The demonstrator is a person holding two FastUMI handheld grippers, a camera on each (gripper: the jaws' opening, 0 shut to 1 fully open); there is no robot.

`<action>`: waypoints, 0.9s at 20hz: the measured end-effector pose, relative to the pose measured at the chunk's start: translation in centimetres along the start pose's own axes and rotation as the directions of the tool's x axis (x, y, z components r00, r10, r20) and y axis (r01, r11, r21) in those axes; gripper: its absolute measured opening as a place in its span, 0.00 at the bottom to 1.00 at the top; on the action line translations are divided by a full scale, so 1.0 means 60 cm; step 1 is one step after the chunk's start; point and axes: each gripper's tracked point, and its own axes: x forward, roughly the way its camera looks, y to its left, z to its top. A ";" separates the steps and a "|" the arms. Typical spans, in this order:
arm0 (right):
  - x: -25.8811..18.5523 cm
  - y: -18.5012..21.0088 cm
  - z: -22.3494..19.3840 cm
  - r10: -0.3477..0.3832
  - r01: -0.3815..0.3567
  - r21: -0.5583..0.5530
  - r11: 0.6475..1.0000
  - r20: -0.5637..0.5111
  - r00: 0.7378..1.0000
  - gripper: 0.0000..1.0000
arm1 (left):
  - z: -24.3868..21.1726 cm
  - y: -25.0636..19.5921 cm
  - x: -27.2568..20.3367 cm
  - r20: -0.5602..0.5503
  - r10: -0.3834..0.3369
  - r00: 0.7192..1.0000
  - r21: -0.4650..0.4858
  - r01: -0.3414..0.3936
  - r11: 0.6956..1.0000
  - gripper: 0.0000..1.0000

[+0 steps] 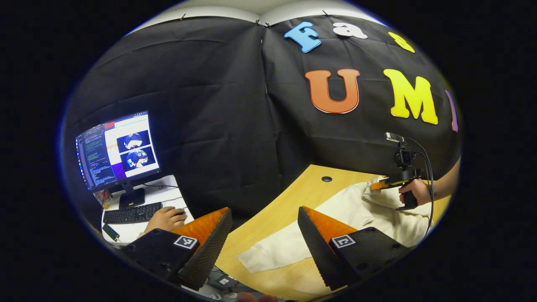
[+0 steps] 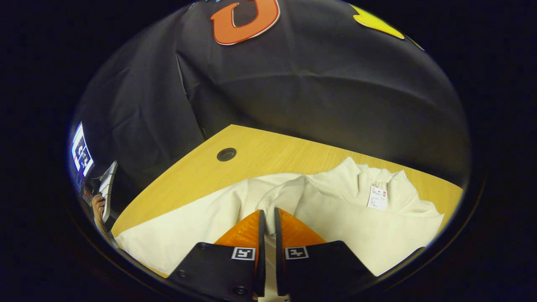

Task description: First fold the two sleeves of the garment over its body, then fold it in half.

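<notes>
A cream-white garment lies on the wooden table, collar and white tag toward the far side. My right gripper is shut on a fold of its sleeve, which lies bunched over the body; cloth shows between the two fingers. In the left gripper view the garment spreads to the right, and the right gripper rests on it, held by a hand. My left gripper hangs open above the table's near-left edge, holding nothing, with the garment's hem just below it.
A round cable hole sits in the table near its far-left corner. Left of the table stands a white desk with a monitor, a keyboard, a phone and a person's hand on a mouse.
</notes>
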 end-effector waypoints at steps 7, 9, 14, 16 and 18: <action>-0.088 0.029 0.044 0.052 -0.050 -0.018 0.999 0.105 0.993 0.70 | -0.002 -0.004 0.020 0.023 -0.036 0.999 0.014 0.036 0.999 1.00; -0.136 0.039 0.064 0.062 -0.060 -0.018 0.998 0.153 0.986 0.76 | -0.007 -0.004 0.026 0.037 -0.057 0.998 0.039 0.055 0.998 1.00; -0.292 0.083 0.091 0.118 -0.100 -0.077 0.992 0.281 0.953 0.85 | -0.042 0.013 0.029 0.033 -0.110 0.993 0.088 0.107 0.990 1.00; -0.350 0.093 0.091 0.129 -0.098 -0.110 0.989 0.318 0.939 0.88 | -0.071 0.018 0.031 0.006 -0.143 0.990 0.098 0.142 0.985 0.99; -0.407 0.097 0.093 0.126 -0.087 -0.121 0.989 0.366 0.922 0.88 | -0.102 0.021 0.035 -0.030 -0.179 0.983 0.120 0.181 0.976 1.00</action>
